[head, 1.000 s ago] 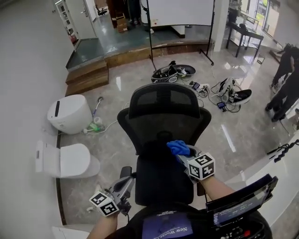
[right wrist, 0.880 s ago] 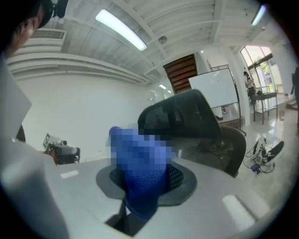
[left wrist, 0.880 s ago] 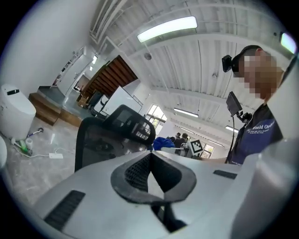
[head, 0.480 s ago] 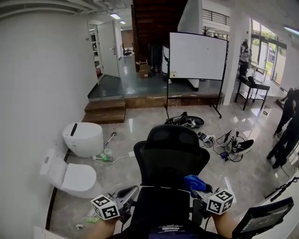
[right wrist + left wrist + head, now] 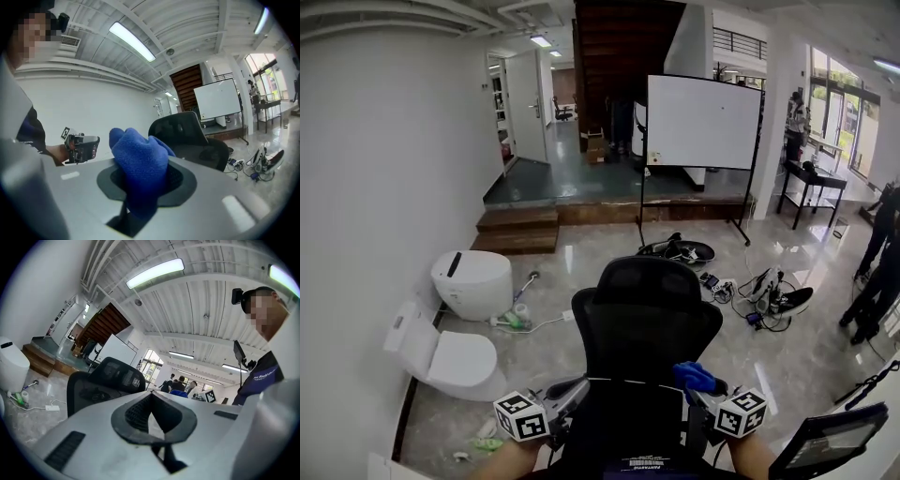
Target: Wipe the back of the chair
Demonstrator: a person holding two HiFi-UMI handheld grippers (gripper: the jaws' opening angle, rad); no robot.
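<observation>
Right gripper (image 5: pixel 701 389) clamped on a crumpled blue microfibre cloth (image 5: pixel 694 377), low at the right side of the black mesh-backed office chair (image 5: pixel 645 305) — backrest ahead, apart from the cloth. Left gripper (image 5: pixel 574 394) closed on nothing, at the chair's left.

Floor (image 5: pixel 581 267): glossy grey tiles.
Left wall (image 5: pixel 384 169): plain white.
Steps (image 5: pixel 517 231): wooden, to raised platform (image 5: pixel 572 183).
Whiteboard (image 5: pixel 703 122): on stand.
Toilets (image 5: pixel 470 284): two, white, beside left wall.
Windows (image 5: pixel 844 117): far right, bright.
Ceiling lamp (image 5: pixel 154 273): lit strip.
</observation>
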